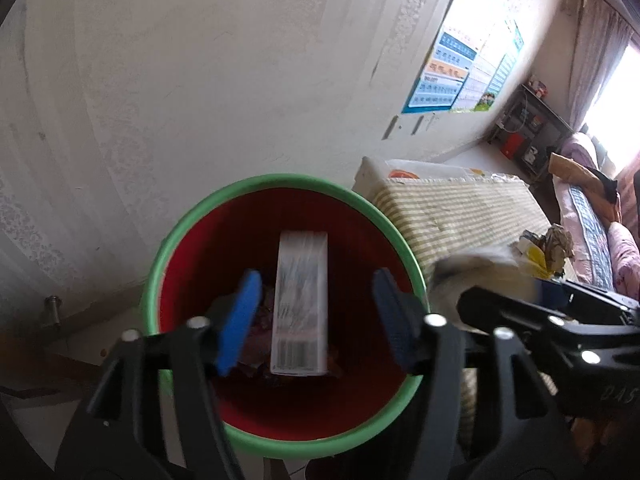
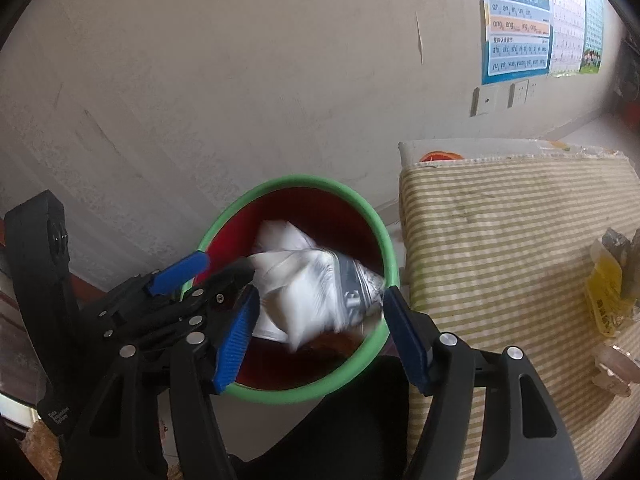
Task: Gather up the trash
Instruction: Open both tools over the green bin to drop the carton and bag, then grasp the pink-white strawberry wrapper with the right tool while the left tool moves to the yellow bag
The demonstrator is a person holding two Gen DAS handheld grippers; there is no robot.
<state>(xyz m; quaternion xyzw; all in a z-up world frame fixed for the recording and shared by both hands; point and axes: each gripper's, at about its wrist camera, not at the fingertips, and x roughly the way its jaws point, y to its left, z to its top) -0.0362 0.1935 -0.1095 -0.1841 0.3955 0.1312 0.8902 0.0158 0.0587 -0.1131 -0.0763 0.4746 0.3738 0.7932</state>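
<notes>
Trash is dropping into the bin.

From my left side: my left gripper (image 1: 316,320) hangs over the green-rimmed bin (image 1: 280,184). My jaws stand well open and hold nothing. A white box (image 1: 300,304) with a bar code sits between them, down inside the bin, and my pads do not touch it. Its long side runs from 12 o'clock to 6 o'clock. It looks blurry, so I think it is falling. Older trash lies at the red bottom. My right gripper (image 1: 552,312) pokes in at 3 o'clock with a blurry white wad (image 1: 480,272) by its tip. More trash (image 1: 544,248) waits at 3 o'clock on the striped cloth (image 1: 460,208), well apart from me. The wall is at 12 o'clock, close behind the bin.

From my right side: my right gripper (image 2: 320,320) is over the bin (image 2: 304,182) too. My jaws are wide open. A white plastic bag (image 2: 308,292) is between them, blurry, and I think it is loose and on its way down. My left gripper (image 2: 200,276) sits at 9 o'clock, touching the bin's rim or just above it; I cannot tell which. A yellow wrapper (image 2: 608,292) and a clear plastic bit (image 2: 616,368) lie at 3 o'clock on the striped cloth (image 2: 500,240).

My right hand is nearer to them, so I think it should go next. The cloth between is open and flat.
</notes>
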